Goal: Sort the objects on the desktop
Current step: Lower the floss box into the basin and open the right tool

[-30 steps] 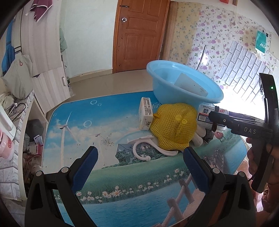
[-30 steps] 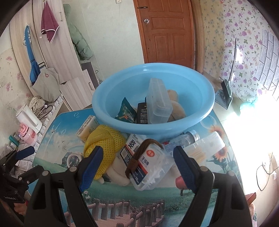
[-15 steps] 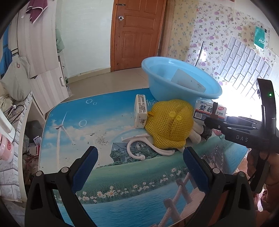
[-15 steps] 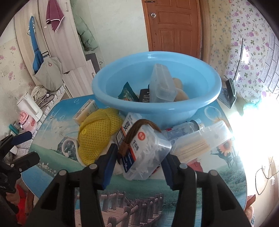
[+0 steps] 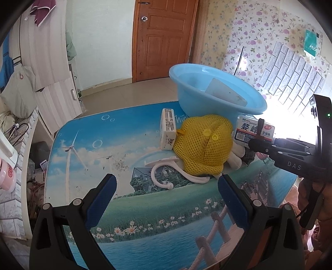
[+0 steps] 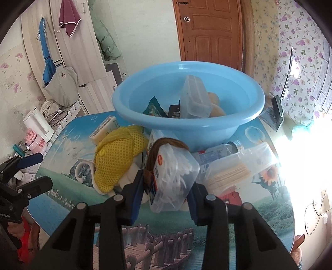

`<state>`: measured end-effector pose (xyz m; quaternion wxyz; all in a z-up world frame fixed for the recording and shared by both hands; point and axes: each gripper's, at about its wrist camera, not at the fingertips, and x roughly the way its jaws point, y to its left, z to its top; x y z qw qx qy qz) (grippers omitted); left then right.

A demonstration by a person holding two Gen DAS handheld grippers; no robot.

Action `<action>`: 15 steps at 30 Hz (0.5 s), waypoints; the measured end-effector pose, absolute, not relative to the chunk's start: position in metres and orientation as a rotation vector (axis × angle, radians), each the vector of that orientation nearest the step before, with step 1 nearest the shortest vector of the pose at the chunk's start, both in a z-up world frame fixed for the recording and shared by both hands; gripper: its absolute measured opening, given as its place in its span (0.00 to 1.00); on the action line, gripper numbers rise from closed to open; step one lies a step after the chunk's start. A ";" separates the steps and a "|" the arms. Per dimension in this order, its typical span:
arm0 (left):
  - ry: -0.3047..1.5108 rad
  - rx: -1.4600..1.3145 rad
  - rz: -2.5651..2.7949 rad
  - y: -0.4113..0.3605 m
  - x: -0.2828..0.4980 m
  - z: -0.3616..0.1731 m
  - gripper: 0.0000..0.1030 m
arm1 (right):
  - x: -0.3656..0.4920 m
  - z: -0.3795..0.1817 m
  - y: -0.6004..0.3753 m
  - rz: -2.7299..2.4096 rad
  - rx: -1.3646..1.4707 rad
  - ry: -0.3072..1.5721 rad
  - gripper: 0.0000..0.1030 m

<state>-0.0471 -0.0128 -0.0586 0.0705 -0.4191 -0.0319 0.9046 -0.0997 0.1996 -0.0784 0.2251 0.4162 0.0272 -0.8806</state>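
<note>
Closing on the clear plastic floss-pick box [image 6: 174, 178], the right gripper [image 6: 166, 199] is seen near the table's [image 6: 259, 209] front edge; the left gripper [image 5: 166, 199] is held released.

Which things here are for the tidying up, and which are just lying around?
For the tidying:
- floss pick box, with the right gripper closing on it
- blue basin
- yellow mesh hat
- toothpick box
- white hook

Just lying around:
- wooden door
- red towel
- pink cup

Wooden door [image 6: 209, 31], hanging towel [image 6: 69, 17]
</note>
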 end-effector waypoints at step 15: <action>-0.071 -1.269 2.712 -0.006 -0.050 -0.062 0.95 | -0.064 -0.040 0.194 -2.354 0.960 0.092 0.30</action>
